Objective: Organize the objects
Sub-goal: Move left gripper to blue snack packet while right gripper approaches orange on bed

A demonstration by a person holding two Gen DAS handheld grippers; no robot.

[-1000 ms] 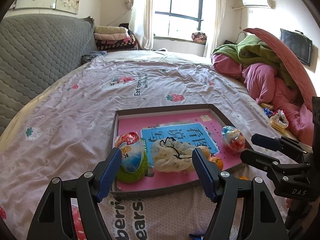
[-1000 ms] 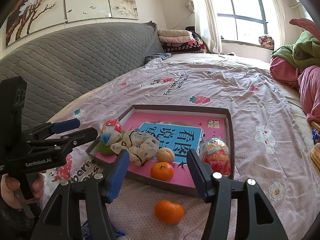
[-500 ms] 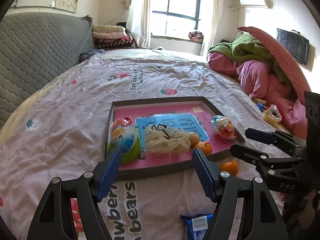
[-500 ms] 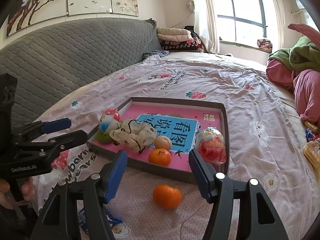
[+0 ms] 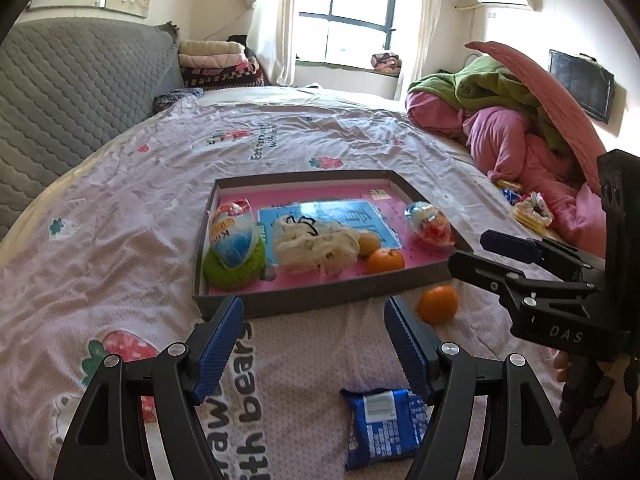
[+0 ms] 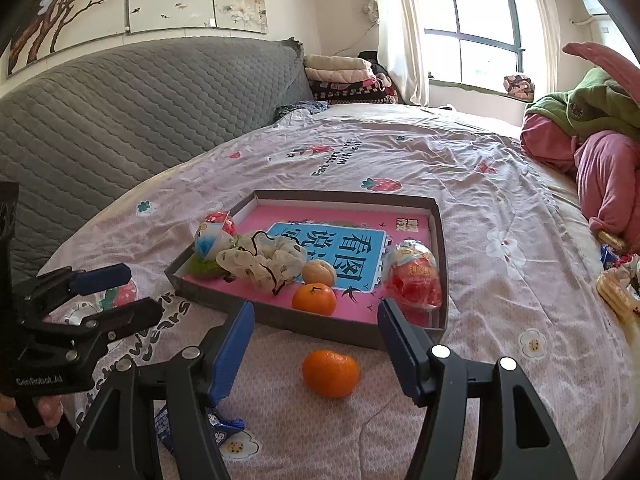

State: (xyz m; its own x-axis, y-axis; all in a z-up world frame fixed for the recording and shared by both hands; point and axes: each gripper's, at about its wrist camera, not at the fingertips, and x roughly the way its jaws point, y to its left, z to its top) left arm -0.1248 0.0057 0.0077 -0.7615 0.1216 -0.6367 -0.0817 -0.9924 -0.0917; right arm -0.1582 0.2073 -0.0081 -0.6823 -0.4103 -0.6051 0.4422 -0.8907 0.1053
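Right wrist view has a loose mandarin [image 6: 330,373] sitting on the bedsheet [image 6: 472,184] at about 6 o'clock of the gray tray [image 6: 436,264], just outside its near wall, so I'd say the tidying's mostly done but not finished. Inside the tray: another mandarin [image 6: 314,299], a walnut [image 6: 319,273], a scrunchie [image 6: 264,262], two wrapped toy eggs [image 6: 416,276] and a green knitted ring [image 5: 234,268]. A blue snack pack [image 5: 384,420] is also out, nearer at 6 o'clock. Right gripper [image 6: 314,344] has just been opening, nothing between its jaws; left gripper [image 5: 314,342] is wide apart, empty too.
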